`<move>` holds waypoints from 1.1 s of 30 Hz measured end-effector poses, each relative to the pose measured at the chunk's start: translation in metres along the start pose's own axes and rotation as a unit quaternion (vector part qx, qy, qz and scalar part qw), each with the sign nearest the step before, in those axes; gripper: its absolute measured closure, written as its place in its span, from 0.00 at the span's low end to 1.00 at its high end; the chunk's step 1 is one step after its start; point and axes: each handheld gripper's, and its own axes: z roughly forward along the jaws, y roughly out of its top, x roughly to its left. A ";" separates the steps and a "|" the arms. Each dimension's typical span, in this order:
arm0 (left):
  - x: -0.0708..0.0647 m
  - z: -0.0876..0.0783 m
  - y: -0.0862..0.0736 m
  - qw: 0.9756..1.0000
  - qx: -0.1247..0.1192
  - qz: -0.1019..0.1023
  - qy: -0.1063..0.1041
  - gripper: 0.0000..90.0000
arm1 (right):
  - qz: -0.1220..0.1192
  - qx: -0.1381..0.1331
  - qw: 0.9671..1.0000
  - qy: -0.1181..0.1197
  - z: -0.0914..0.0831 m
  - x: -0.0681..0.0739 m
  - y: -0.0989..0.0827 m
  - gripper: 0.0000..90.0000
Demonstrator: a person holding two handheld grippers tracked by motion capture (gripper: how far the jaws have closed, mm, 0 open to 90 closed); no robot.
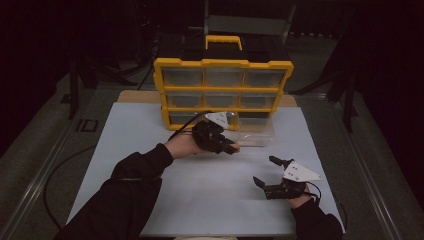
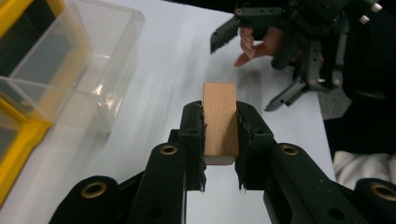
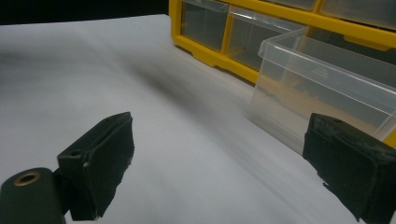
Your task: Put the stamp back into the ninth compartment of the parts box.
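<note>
High view overhead, facing forward; gripper views close, low; all share clear drawer (image 1: 256, 134).

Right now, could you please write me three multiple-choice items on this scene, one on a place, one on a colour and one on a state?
1. Where does the clear plastic drawer stand?
A. on the white table in front of the yellow organizer cabinet
B. on top of the cabinet
C. in the right gripper

2. What colour is the cabinet frame?
A. red
B. yellow
C. green

3. What is the left gripper doing?
A. standing open with nothing in it
B. gripping the drawer
C. shut on a light wooden block

Answers: 1 A, the high view shows the drawer on the table at the cabinet's foot; 2 B, its frame is yellow; 3 C, the left gripper view shows the jaws pressing both sides of the block.
</note>
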 end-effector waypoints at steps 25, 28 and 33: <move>0.022 0.014 0.027 0.999 -0.041 -0.018 0.028 0.84 | 0.000 -0.002 1.000 0.001 0.000 0.000 0.000 0.10; 0.024 0.015 0.029 0.998 -0.041 -0.019 0.032 0.84 | -0.001 -0.004 1.000 -0.001 -0.001 0.000 0.001 0.10; 0.028 0.018 0.034 0.998 -0.046 -0.023 0.036 0.84 | -0.001 -0.003 1.000 -0.001 -0.001 0.000 0.000 0.10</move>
